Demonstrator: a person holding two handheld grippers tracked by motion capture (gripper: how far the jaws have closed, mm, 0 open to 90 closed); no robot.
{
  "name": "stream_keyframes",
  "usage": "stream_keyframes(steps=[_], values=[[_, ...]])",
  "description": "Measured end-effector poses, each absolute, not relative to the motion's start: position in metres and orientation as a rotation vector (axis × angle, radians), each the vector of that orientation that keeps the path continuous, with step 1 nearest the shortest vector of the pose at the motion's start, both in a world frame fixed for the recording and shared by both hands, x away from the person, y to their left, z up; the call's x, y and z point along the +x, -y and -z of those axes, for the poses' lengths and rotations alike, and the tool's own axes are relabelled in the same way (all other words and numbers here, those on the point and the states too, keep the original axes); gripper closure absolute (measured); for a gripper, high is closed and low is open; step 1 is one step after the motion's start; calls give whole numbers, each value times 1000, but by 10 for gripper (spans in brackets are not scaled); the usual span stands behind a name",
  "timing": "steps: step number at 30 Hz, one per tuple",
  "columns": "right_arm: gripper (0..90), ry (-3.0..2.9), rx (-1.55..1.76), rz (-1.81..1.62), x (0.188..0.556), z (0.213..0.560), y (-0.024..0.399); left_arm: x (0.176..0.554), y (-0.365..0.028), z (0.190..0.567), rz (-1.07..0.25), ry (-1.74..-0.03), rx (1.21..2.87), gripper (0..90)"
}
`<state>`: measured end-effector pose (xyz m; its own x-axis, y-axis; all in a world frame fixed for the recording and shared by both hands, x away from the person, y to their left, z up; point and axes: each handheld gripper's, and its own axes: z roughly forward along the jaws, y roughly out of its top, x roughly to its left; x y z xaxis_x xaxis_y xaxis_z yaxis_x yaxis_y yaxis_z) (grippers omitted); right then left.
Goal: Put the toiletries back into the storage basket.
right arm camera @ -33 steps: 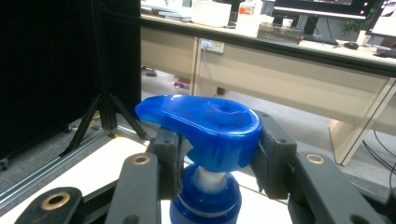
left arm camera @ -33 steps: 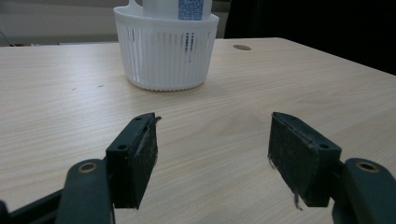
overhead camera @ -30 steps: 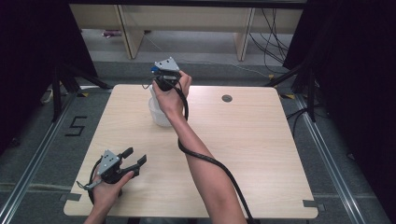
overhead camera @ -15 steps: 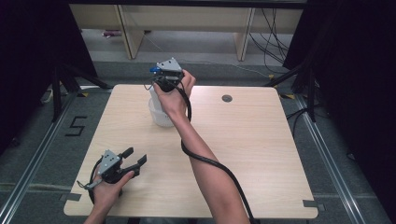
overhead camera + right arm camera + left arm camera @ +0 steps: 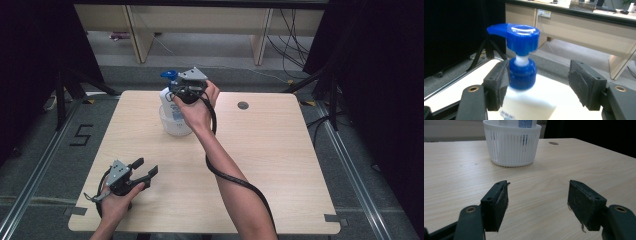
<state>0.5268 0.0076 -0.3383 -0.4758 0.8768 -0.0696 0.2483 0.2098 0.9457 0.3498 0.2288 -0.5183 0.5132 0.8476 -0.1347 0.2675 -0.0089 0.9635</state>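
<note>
Wooden table [image 5: 280,165], pump bottle [image 5: 522,75] between right gripper [image 5: 541,85] jaws

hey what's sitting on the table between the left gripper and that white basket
Nothing. In the left gripper view, bare wooden table runs from the open left gripper to the white basket.

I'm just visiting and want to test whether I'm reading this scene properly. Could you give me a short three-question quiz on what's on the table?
1. True or false: the white pump bottle stands inside the ribbed white basket.
2. What colour is the pump head?
3. The right gripper has its jaws: A) clamped shut on the pump head, B) open, either side of the bottle's blue collar, C) flat on the table.

Key:
1. True.
2. Blue.
3. B. The left jaw sits close against the collar; the right jaw stands clear of it. The left gripper is open too, near the table's front left corner.
</note>
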Motion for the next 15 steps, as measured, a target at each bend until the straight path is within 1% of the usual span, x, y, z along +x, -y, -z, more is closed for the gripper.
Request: stream_keyframes(steps=[1,3,4,5,12,13,15], values=[[345,-1859,1025,-1276,526,337,-4,352,-229,519,-608,-958,1551,322],[345,-1874,1028,-1274,521,336,-1,350,-228,519,-601,-989,1558,321],[345,-1874,1028,-1274,521,336,-1,353,-228,520,-606,-946,1559,321],[347,-1875,1020,-1277,518,335,4,350,-227,519,-603,-990,1566,322],[351,-1891,1023,-1287,505,339,19,350,-226,519,-609,-982,1579,322],[352,-1898,1050,-1287,501,340,22,353,-226,520,-615,-942,1575,322],[355,-1911,1049,-1276,496,341,28,352,-226,520,-615,-950,1574,322]])
